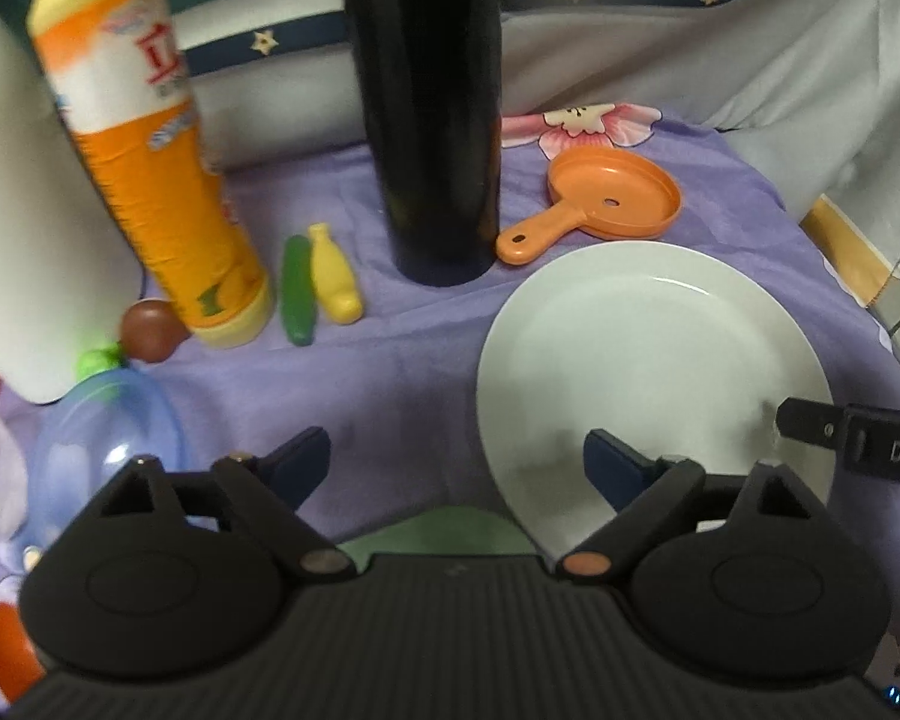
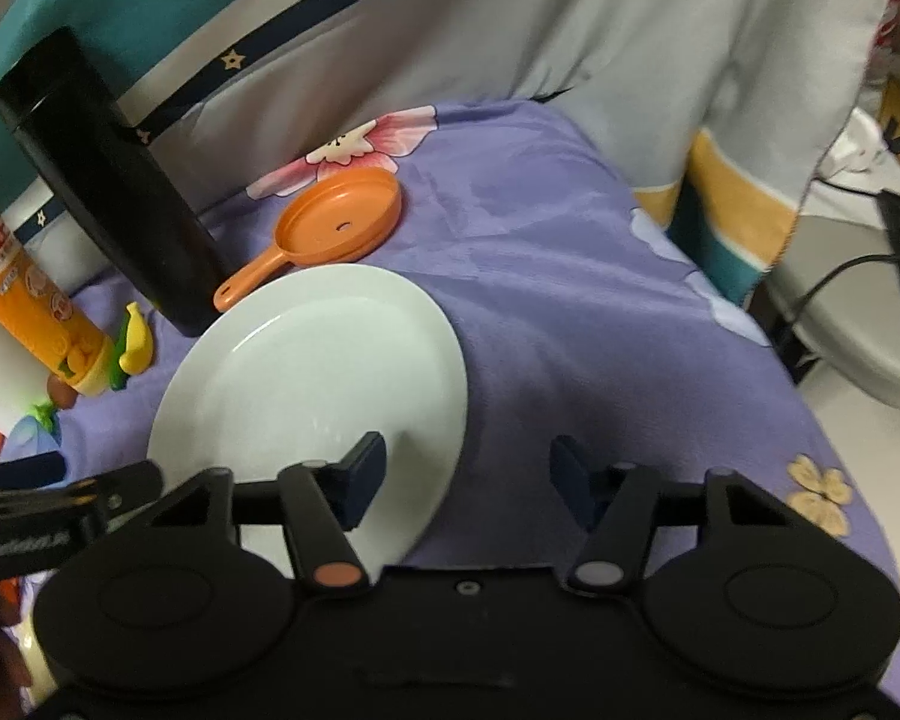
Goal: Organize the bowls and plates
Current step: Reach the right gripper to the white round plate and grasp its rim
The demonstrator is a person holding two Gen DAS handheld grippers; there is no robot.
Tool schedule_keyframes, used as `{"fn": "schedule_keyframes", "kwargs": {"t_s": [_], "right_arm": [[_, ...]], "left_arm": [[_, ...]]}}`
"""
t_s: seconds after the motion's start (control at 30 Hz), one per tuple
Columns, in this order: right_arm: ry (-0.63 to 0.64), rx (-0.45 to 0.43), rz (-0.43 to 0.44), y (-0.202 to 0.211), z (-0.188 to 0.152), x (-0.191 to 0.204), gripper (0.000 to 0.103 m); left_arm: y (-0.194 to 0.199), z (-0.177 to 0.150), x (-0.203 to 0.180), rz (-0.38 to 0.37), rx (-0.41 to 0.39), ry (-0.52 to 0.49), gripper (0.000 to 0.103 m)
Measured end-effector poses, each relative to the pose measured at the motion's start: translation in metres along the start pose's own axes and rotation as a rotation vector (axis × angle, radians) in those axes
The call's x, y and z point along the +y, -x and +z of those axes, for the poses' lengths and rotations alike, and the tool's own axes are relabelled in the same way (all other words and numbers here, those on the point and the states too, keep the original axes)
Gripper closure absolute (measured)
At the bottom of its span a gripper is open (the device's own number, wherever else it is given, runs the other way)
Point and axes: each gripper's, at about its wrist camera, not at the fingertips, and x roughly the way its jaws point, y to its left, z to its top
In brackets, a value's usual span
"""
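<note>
One white plate (image 2: 306,372) lay flat on the purple cloth (image 2: 570,300), and both my grippers straddled its near rim: my left gripper (image 1: 456,468) over the left edge, my right gripper (image 2: 468,480) over the right edge, jaws apart, nothing clenched. Lifting it well, I judged, meant biting both rims evenly and raising it level. Far left, the black flask (image 1: 432,120) and orange toy pan (image 1: 615,195) crowded it; open cloth lay to the right.

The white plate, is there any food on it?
Empty. The white plate lies flat on the purple cloth, its whole face bare and glossy.
</note>
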Motion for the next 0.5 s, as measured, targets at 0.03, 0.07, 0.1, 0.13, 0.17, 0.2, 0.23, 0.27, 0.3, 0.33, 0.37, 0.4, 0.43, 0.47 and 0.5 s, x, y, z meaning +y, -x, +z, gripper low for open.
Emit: {"fn": "schedule_keyframes", "kwargs": {"t_s": [0.03, 0.07, 0.1, 0.13, 0.17, 0.2, 0.23, 0.27, 0.3, 0.33, 0.37, 0.4, 0.43, 0.47, 0.5], "right_arm": [[0.005, 0.001, -0.004, -0.003, -0.001, 0.002, 0.042], [0.021, -0.01, -0.01, -0.005, -0.001, 0.003, 0.042], [0.03, -0.013, -0.014, -0.005, -0.001, 0.007, 0.045], [0.037, -0.019, -0.016, -0.006, -0.001, 0.01, 0.05], [0.049, -0.023, -0.025, -0.007, -0.001, 0.012, 0.063], [0.061, -0.029, -0.034, -0.008, -0.001, 0.015, 0.072], [0.068, -0.034, -0.03, -0.009, -0.001, 0.017, 0.077], [0.067, -0.035, -0.02, -0.01, -0.002, 0.018, 0.085], [0.067, -0.036, -0.012, -0.01, -0.002, 0.02, 0.087], [0.07, -0.039, -0.016, -0.011, -0.002, 0.021, 0.087], [0.074, -0.042, -0.02, -0.011, -0.002, 0.023, 0.087], [0.075, -0.045, -0.021, -0.012, -0.001, 0.024, 0.087], [0.074, -0.046, -0.02, -0.013, -0.001, 0.025, 0.087], [0.072, -0.047, -0.018, -0.013, -0.001, 0.024, 0.087], [0.069, -0.048, -0.011, -0.014, -0.001, 0.024, 0.085]], "left_arm": [[-0.004, 0.001, -0.001, -0.003, 0.007, -0.002, 0.018], [-0.009, 0.002, -0.002, -0.009, 0.019, -0.004, 0.023], [-0.013, 0.003, -0.003, -0.015, 0.028, -0.003, 0.026], [-0.017, 0.004, -0.003, -0.025, 0.038, -0.001, 0.035], [-0.02, 0.004, -0.004, -0.034, 0.046, 0.0, 0.04], [-0.02, 0.004, -0.005, -0.049, 0.039, 0.0, 0.042], [-0.02, 0.004, -0.006, -0.059, 0.029, -0.003, 0.049], [-0.02, 0.004, -0.008, -0.069, 0.02, -0.015, 0.056], [-0.019, 0.004, -0.011, -0.077, 0.011, -0.034, 0.059], [-0.019, 0.005, -0.014, -0.075, 0.005, -0.054, 0.061], [-0.018, 0.005, -0.018, -0.071, 0.001, -0.071, 0.06], [-0.018, 0.005, -0.02, -0.061, -0.003, -0.081, 0.06], [-0.018, 0.005, -0.021, -0.055, -0.006, -0.084, 0.059], [-0.019, 0.005, -0.021, -0.055, -0.009, -0.079, 0.058], [-0.019, 0.005, -0.02, -0.06, -0.011, -0.069, 0.058]]}}
